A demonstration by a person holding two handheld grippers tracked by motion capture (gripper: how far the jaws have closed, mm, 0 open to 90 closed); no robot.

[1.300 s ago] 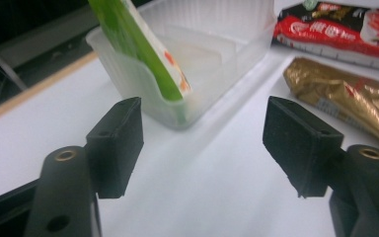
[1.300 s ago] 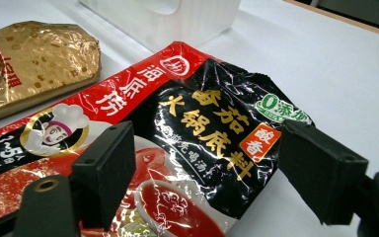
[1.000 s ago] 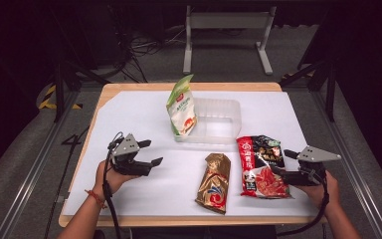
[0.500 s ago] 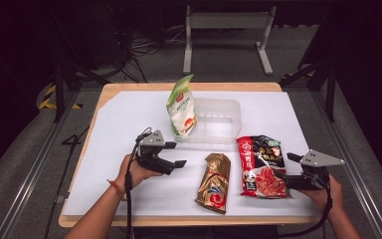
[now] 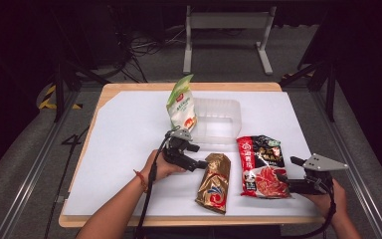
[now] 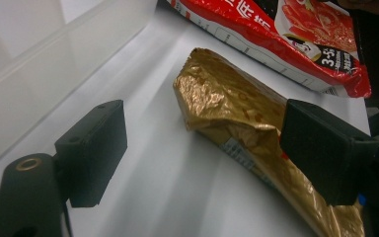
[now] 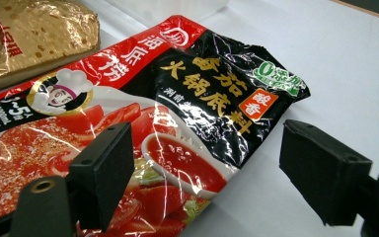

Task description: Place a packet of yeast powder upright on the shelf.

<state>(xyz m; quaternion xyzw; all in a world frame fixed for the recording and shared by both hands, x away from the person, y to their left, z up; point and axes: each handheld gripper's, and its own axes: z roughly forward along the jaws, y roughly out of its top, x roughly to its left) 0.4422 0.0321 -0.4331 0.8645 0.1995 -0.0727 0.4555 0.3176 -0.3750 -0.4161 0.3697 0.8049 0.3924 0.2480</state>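
Gold crinkled foil pouch [image 6: 237, 118]: laid flat on the white table cover [image 5: 124, 139], its upper end set between the parted jaws of the left gripper [image 6: 202, 148], neither jaw seen touching it. Red and black glossy sachet [image 7: 168, 113]: placed just ahead of the right gripper [image 7: 207, 173], whose jaws are spread wide, nothing clasped.

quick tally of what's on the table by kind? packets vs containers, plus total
Packets: 3 (gold packet, red-and-black packet, green-and-white packet)
Containers: 1 (clear plastic tub)
Total: 4
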